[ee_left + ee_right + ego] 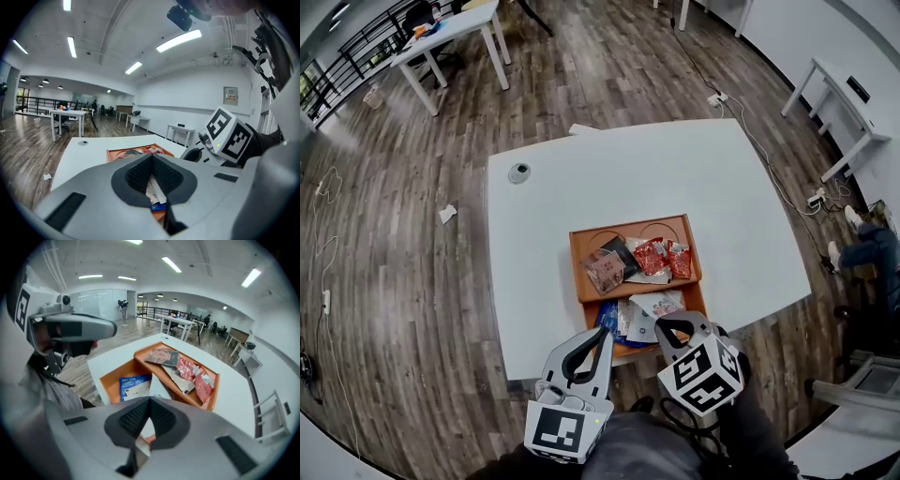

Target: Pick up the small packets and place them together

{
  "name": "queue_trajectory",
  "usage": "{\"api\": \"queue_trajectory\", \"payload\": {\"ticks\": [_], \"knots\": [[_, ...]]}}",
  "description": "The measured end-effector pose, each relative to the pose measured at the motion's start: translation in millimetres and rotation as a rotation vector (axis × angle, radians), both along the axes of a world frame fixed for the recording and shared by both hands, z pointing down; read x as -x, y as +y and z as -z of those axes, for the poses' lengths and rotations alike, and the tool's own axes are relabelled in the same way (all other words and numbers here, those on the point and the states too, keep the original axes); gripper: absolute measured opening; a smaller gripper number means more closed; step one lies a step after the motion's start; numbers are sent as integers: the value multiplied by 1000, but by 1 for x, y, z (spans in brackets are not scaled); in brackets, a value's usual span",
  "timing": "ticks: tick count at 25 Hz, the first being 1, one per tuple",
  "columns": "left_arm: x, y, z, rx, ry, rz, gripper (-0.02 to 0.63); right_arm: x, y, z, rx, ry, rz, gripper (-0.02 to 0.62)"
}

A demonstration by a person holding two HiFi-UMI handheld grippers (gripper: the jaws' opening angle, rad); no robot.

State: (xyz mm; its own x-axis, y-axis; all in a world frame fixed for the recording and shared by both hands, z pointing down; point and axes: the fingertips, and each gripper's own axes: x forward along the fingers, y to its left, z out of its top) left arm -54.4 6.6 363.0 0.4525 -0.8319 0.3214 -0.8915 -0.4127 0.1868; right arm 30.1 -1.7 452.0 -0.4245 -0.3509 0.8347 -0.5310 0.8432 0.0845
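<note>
Wood floor [394, 244], white side tables [459, 23]

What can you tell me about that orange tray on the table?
The orange tray looks like plastic: rectangular, with raised walls and a divider making two sections. It lies flat by the near edge of the white table. The far section holds red packets and a dark packet, the near one a blue packet and a white packet.

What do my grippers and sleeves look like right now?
The left gripper and right gripper are light grey shells with black ribbed pads around a teardrop gap. Each carries a white cube with black square markers. The sleeve is dark.
</note>
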Motion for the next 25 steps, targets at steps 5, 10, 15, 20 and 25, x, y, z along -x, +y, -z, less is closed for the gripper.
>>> {"api": "queue_trajectory", "payload": {"ticks": [5,10,15,20,25], "knots": [[-6,12,14,-44,-19,0,3,4,11,37,-73,-75,3,5],[-15,25,32,-80,-24,-6,3,0,17,68,-144,-125,-3,5],[-16,33,33,-85,-30,3,3,-5,11,95,-210,-162,-20,5],[-12,22,27,-72,-32,12,3,-8,-15,112,-263,-185,-51,5],[-3,-2,20,-51,-33,18,3,-17,-57,127,-326,-197,-124,5]]}}
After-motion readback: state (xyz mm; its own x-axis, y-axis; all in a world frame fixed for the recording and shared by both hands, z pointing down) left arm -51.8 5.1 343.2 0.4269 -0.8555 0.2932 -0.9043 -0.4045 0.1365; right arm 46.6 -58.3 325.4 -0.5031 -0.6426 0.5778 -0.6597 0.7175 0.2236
